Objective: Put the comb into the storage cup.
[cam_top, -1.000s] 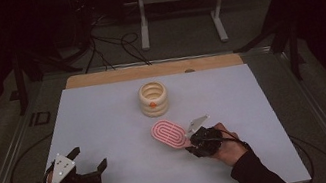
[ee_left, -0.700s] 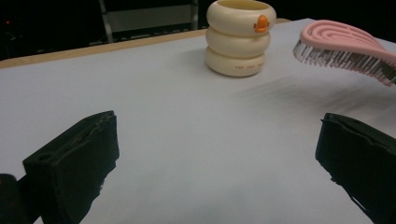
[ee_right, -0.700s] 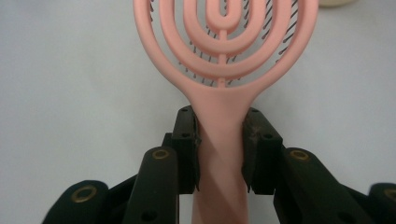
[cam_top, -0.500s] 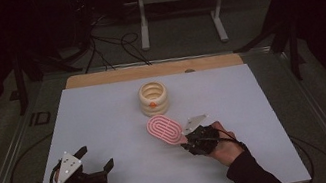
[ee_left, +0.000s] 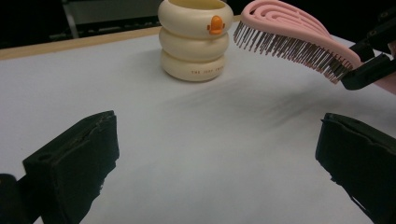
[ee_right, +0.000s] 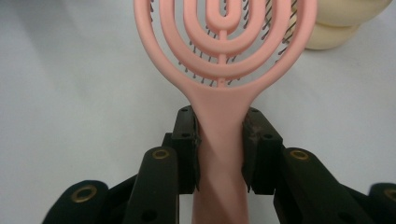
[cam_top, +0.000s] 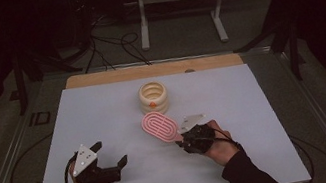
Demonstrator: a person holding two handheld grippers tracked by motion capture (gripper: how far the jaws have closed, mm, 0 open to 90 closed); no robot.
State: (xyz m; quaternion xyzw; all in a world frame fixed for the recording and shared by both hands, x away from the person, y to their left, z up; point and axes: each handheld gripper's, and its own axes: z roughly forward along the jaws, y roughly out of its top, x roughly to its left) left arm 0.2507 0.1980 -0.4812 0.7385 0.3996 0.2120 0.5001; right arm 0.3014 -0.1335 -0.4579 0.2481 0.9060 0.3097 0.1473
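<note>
Your right gripper [ee_right: 220, 140] is clamped on the smooth pink handle of the hairbrush [cam_top: 159, 126], pads pressed flat against both sides of it. That brush is glossy plastic, an oval head cut into nested loops, with fine dark bristles [ee_left: 289, 49] pointing down at the table; you hold it off the surface, head tilted up toward the cream holder [cam_top: 153, 97]. Your left gripper [cam_top: 110, 157] hangs wide and empty over the pale matte sheet [cam_top: 99, 113], blunt black rubbery pads [ee_left: 79, 158] well apart. Ahead sits the holder, three stacked rounded rings of cream plastic with a small orange mark [ee_left: 215, 24], hollow on top, just beyond the brush head.
</note>
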